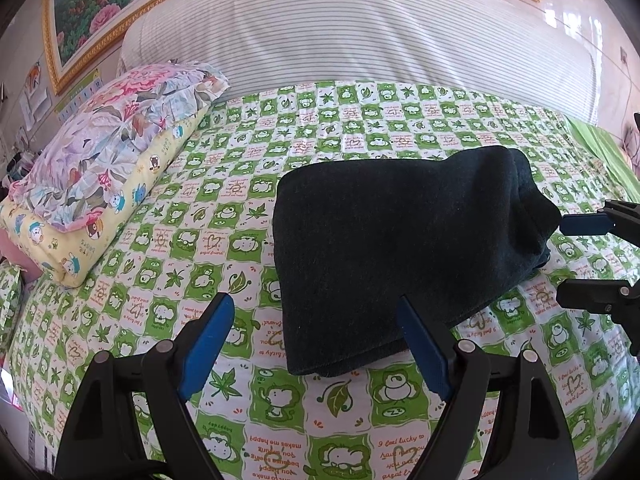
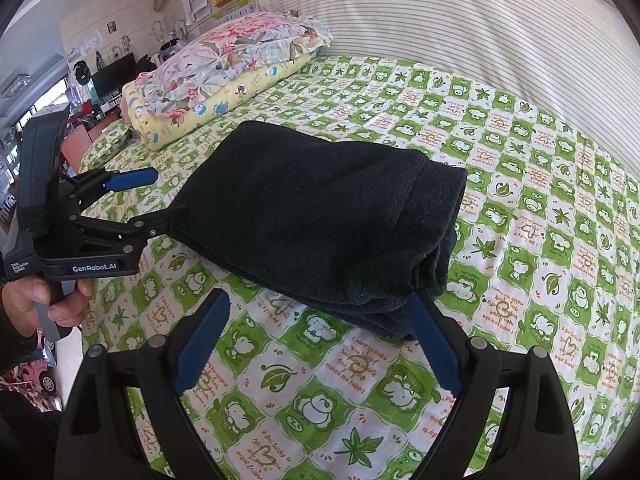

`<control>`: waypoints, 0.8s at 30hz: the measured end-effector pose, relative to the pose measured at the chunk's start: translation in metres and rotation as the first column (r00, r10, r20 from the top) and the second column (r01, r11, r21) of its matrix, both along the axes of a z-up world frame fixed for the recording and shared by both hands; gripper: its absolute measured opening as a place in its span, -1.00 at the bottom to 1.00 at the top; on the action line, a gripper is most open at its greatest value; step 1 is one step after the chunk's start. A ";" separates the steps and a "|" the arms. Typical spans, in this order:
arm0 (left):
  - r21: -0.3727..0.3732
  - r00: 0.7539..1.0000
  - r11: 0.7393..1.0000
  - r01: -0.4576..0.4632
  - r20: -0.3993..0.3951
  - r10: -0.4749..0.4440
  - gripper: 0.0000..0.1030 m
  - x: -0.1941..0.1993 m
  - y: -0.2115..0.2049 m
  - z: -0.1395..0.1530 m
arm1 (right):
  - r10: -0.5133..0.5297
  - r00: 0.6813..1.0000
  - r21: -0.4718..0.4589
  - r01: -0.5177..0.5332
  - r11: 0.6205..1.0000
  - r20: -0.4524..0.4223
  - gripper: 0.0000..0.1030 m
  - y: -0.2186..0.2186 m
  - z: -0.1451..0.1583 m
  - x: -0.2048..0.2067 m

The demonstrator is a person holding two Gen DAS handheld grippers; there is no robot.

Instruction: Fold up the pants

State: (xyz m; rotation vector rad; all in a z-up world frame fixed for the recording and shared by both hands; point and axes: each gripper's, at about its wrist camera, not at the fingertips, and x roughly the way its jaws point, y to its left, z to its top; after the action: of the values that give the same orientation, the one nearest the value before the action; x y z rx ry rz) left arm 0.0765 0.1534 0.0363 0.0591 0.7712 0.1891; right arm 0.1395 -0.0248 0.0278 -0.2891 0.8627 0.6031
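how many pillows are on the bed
2: a floral pillow stacked on a yellow cartoon-print pillow, at the bed's far left from the folded pants. More may be out of view.

A home bedroom: bed with green patterned sheet (image 1: 248, 184), stacked pillows (image 1: 112, 168) at its left, striped headboard (image 1: 360, 28) and framed painting (image 1: 92, 12) behind.

Both wrist views low, close, sharing folded pants (image 1: 404, 248) from opposite ends

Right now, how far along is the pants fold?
Done, it seems: the dark pants lie as a compact layered bundle on the green bedsheet. In hand: nothing; left tool and right tool are open beside it. Left: perhaps squaring the bunched end.
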 end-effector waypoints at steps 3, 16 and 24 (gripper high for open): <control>-0.001 1.000 1.000 0.003 -0.002 -0.003 0.64 0.001 0.000 0.000 | -0.004 1.000 0.002 0.004 1.000 -0.004 0.75 -0.001 0.000 0.000; 0.004 1.000 1.000 0.020 -0.005 -0.020 0.64 0.003 -0.002 0.000 | -0.009 1.000 0.012 0.010 1.000 -0.006 0.75 -0.002 0.000 0.000; 0.000 1.000 1.000 0.023 -0.003 -0.023 0.64 0.003 -0.001 0.001 | -0.012 1.000 0.017 0.012 1.000 -0.002 0.75 -0.002 0.003 -0.001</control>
State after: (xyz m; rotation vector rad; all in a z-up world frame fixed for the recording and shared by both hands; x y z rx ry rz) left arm 0.0796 0.1527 0.0368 0.0687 0.7733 0.1672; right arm 0.1384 -0.0265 0.0304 -0.2678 0.8598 0.5997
